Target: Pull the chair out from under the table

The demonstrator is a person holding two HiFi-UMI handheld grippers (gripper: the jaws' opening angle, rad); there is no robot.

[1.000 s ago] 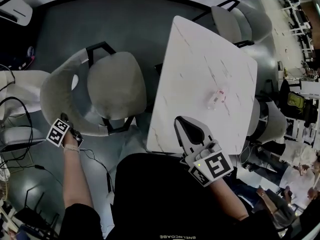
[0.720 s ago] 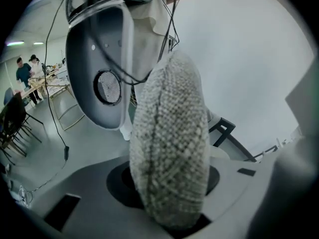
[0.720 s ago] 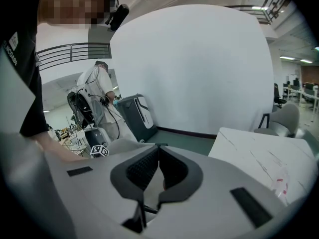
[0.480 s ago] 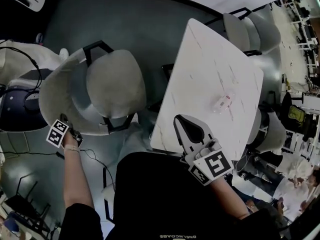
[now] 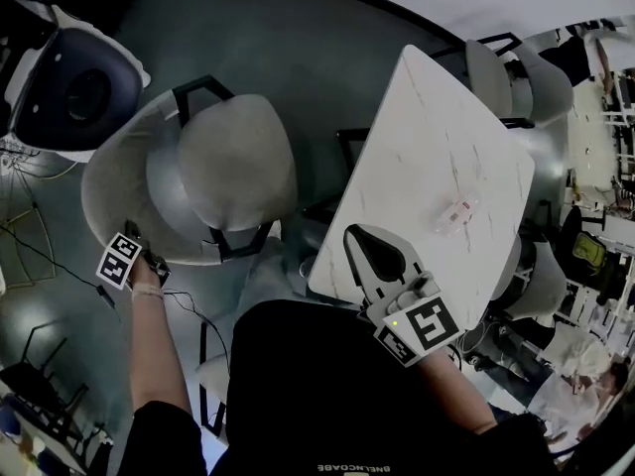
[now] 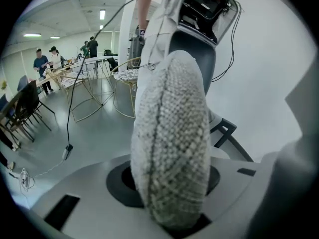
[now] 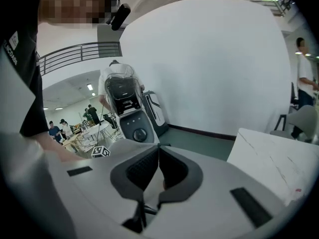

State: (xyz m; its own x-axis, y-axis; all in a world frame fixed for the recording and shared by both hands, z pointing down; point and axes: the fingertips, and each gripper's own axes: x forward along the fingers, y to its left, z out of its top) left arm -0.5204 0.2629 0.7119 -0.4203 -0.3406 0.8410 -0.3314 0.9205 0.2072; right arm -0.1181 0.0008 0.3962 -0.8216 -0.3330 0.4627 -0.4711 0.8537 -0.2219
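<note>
The grey upholstered chair (image 5: 236, 167) with a curved back stands left of the white marble table (image 5: 437, 147), its seat clear of the table edge. My left gripper (image 5: 147, 259) is shut on the near rim of the chair back. In the left gripper view the woven chair back (image 6: 169, 133) fills the middle, pinched between the jaws of that gripper (image 6: 172, 203). My right gripper (image 5: 350, 233) hovers over the table's near edge, shut with nothing in it; in the right gripper view its tips (image 7: 158, 148) meet.
A small pink and white object (image 5: 456, 213) lies on the table. More chairs stand at the table's far side (image 5: 516, 72) and right (image 5: 541, 271). A white machine with a dark top (image 5: 79, 87) stands beyond the chair. Cables (image 5: 30, 251) run over the floor at left.
The chair has drawn away from the table with my left gripper on its back, and the gap between them is wider. The right gripper stays shut over the table edge.
</note>
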